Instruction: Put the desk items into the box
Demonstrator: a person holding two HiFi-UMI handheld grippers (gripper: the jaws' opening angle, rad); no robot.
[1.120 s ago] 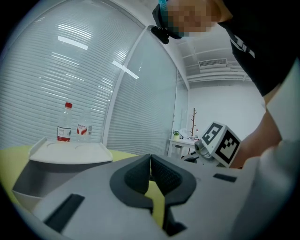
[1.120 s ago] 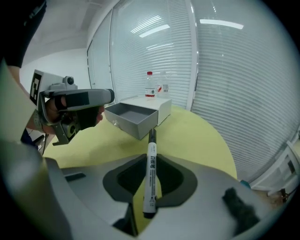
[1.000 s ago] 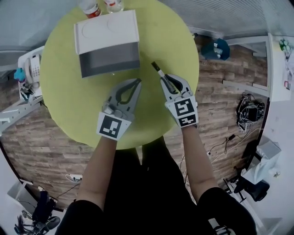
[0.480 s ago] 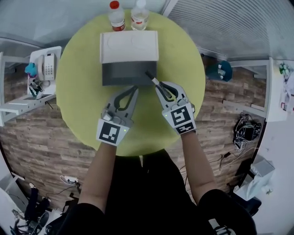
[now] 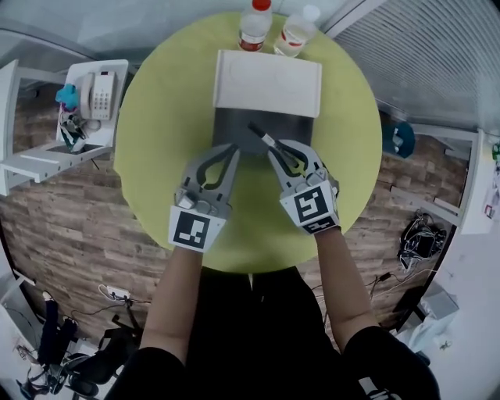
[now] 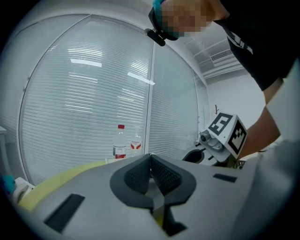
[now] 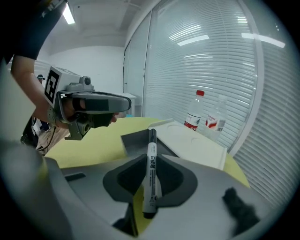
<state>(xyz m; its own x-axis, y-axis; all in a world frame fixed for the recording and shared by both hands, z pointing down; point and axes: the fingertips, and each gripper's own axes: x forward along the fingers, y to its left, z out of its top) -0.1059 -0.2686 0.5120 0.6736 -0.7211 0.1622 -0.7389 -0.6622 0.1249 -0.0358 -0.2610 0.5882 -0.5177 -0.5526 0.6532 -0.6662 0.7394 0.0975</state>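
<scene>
A grey box [image 5: 234, 127] with its white lid [image 5: 267, 82] folded back stands on the round yellow-green table [image 5: 156, 148]. My right gripper [image 5: 276, 148] is shut on a white marker with a black cap [image 5: 262, 137], whose tip reaches over the box's near edge. In the right gripper view the marker [image 7: 151, 164] stands between the pads, pointing at the box [image 7: 138, 139]. My left gripper [image 5: 232, 150] is shut with nothing in it, just short of the box's near edge. Its pads meet in the left gripper view [image 6: 150, 157].
Two plastic bottles [image 5: 255, 23] [image 5: 297, 33] stand behind the box at the table's far edge. A white shelf with a telephone [image 5: 98, 84] is off the table at the left. Wooden floor surrounds the table.
Both grippers have come up to the box's near edge. The marker's tip, earlier over bare table, now hangs over the box opening. The left gripper stays shut.
</scene>
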